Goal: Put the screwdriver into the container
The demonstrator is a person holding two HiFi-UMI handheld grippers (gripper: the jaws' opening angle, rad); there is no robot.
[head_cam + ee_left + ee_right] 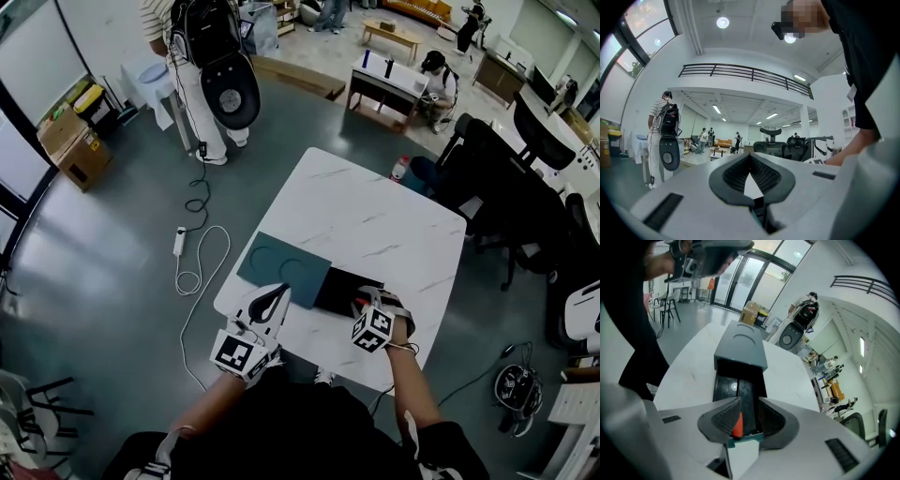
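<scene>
Setting: a person stands at the near edge of a white marbled bench (375, 216) in a large open room, a hand-held tool in each hand. Clock directions below are read from above the person's head, with 12 o'clock pointing away from them.
Container: a dark teal box (281, 267) lies on the bench near its near edge. Its lid covers the end toward 10 o'clock. The end toward 4 o'clock is open and black inside.
Screwdriver: its orange handle (737, 424) lies inside the open black part of the container, at the end nearest the person.
Right arm: the bare forearm reaches forward from the body toward 12 o'clock, with the wrist bent down.
Right tool: it (749, 400) hangs tilted steeply down over the open end of the container. Its jaws are spread wide and released. The orange handle shows between them, close beside the left jaw, but lies down in the box and is not gripped.
Left arm: the bare forearm reaches forward toward 1 o'clock.
Left tool: it (279, 292) is held level just above the bench, at 6 o'clock of the lid. Its jaw tips are clenched together on nothing.
Spacing: the two tools are side by side but apart.
Background: a standing person with a backpack (211, 56) is at 11 o'clock, well beyond the bench.
</scene>
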